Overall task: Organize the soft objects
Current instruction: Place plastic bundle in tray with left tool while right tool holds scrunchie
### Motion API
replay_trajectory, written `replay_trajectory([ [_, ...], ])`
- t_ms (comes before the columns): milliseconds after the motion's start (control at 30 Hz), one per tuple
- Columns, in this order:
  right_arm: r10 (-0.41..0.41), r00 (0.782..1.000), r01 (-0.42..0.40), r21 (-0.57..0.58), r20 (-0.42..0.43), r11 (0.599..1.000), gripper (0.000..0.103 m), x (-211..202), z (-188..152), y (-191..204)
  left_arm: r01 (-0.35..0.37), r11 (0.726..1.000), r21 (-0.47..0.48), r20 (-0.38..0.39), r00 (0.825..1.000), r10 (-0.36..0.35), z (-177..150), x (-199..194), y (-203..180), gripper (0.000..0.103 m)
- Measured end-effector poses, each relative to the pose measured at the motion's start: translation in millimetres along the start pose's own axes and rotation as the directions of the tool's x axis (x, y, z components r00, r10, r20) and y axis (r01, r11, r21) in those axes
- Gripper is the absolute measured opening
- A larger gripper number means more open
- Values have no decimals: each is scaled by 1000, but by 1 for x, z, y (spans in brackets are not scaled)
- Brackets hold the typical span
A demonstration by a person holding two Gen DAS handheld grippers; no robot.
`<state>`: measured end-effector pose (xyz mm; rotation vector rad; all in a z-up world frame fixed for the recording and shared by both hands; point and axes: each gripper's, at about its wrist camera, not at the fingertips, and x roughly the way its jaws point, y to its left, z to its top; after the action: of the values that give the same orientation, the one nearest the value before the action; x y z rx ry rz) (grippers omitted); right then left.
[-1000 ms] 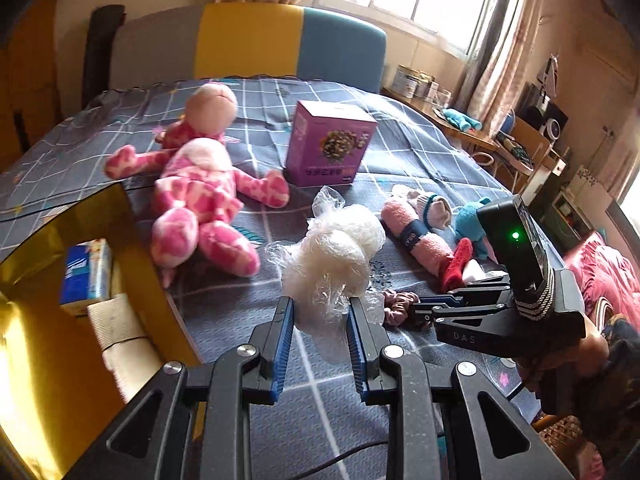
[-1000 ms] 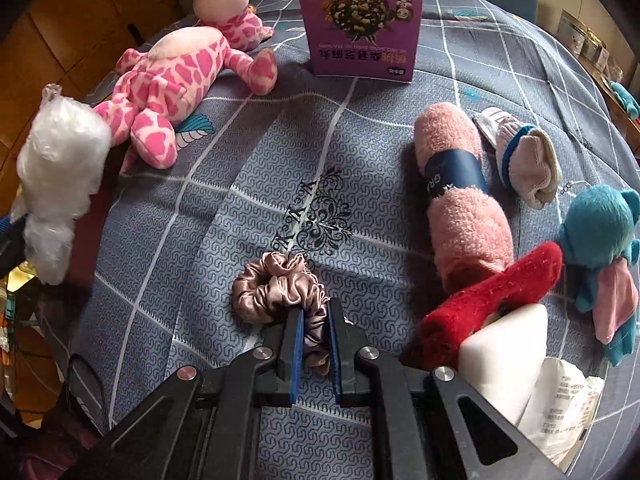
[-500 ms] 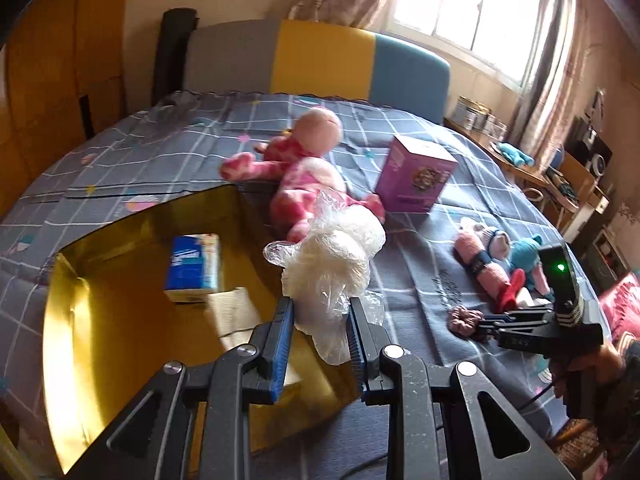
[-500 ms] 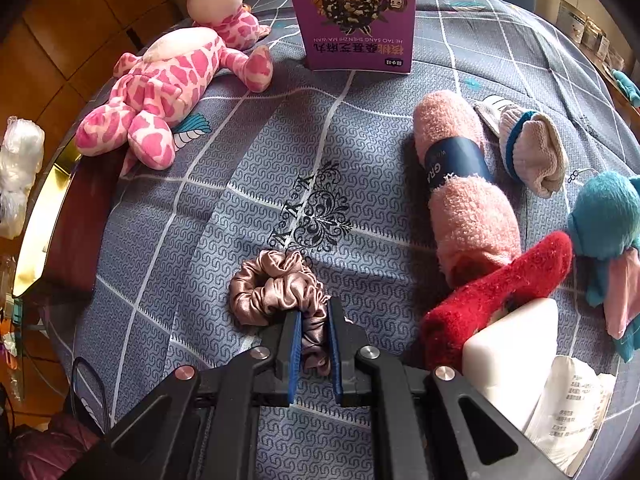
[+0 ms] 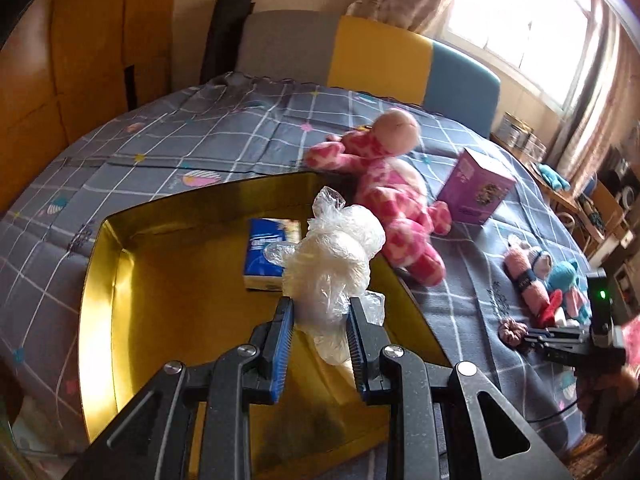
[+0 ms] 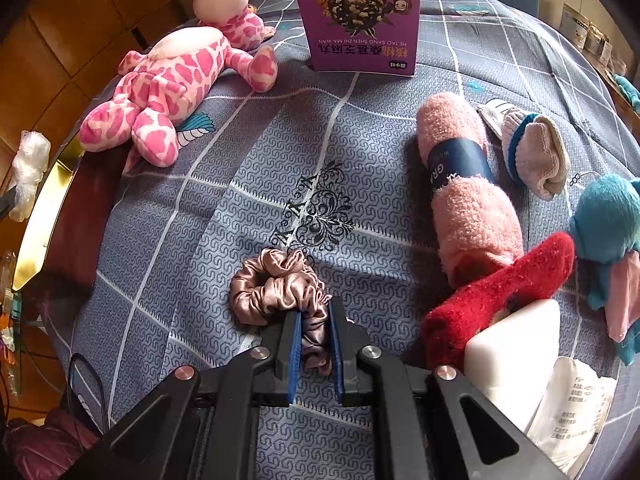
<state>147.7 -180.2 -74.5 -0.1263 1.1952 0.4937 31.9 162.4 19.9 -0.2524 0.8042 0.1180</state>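
My left gripper (image 5: pixel 320 312) is shut on a white fluffy bundle in clear plastic (image 5: pixel 332 264), held above the open gold box (image 5: pixel 116 264); the same bundle (image 6: pixel 28 164) shows at the far left of the right wrist view. A blue tissue pack (image 5: pixel 264 252) lies inside the box. My right gripper (image 6: pixel 314 320) is shut on a dusty-pink satin scrunchie (image 6: pixel 272 284) that rests on the grey checked bedspread (image 6: pixel 192 184). From the left wrist view, the right gripper (image 5: pixel 528 336) is low on the right, at the scrunchie (image 5: pixel 512 328).
A pink spotted plush (image 6: pixel 168 80) lies beside the box's edge, a purple carton (image 6: pixel 360 24) behind it. To the right lie a rolled pink towel (image 6: pixel 468 200), a sock (image 6: pixel 532 152), a red sock (image 6: pixel 500 292), a teal plush (image 6: pixel 608 220) and a white block (image 6: pixel 516 344).
The left gripper has carried the wrapped bundle leftward from over the bedspread to over the gold box. The right gripper has stayed on the scrunchie.
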Motion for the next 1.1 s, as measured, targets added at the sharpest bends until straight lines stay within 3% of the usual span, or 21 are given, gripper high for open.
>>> replay_trajectory([
  [133, -8, 1000, 8, -4, 2, 1000, 12, 0, 0, 1, -42, 996, -76, -16, 999, 41, 15, 12, 36, 27],
  [300, -18, 1000, 18, -10, 4, 1000, 12, 1, -1, 4, -79, 983, -166, -94, 994, 64, 30, 46, 75, 27],
  [567, -14, 1000, 14, -7, 4, 1000, 12, 1, -2, 5, -153, 963, -222, -177, 978, 114, 38, 93, 90, 36],
  [900, -22, 1000, 22, -17, 5, 1000, 12, 2, 0, 3, -219, 967, -131, -60, 975, 213, 28, 59, 70, 69],
  [1100, -39, 999, 39, -30, 11, 999, 12, 3, -2, 7, -214, 973, -85, 9, 976, 215, 16, 26, 47, 74],
])
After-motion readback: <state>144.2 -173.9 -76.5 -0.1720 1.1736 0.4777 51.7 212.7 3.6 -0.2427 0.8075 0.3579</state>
